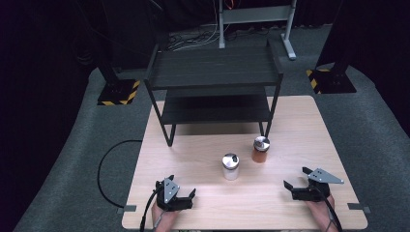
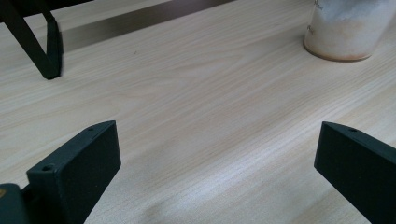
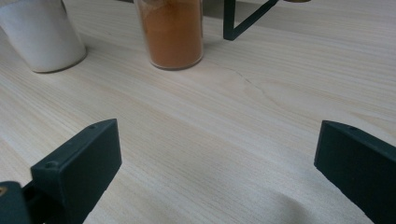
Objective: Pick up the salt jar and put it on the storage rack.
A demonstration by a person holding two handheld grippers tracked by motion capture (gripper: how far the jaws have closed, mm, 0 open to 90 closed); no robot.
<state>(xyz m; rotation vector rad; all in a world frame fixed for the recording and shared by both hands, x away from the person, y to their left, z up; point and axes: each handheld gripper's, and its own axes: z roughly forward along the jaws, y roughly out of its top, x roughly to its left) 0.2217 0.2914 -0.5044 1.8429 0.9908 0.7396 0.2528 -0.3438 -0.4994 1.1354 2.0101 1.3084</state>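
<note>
Two jars stand upright mid-surface, lids up: a white jar (image 1: 230, 166) and, just beside it toward the rack (image 1: 212, 82), an orange jar (image 1: 260, 150). The left hand-held gripper (image 1: 181, 197) and right hand-held gripper (image 1: 296, 182) rest low near the front edge of the surface (image 1: 300, 125), jaws spread wide, empty, both aimed toward the jars.

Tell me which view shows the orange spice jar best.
The right gripper view: the orange spice jar stands close, its glass and orange powder plain, though its lid is cut off. The high view shows the whole jar, silver lid included, but small. The left gripper view shows the white jar instead.
</note>
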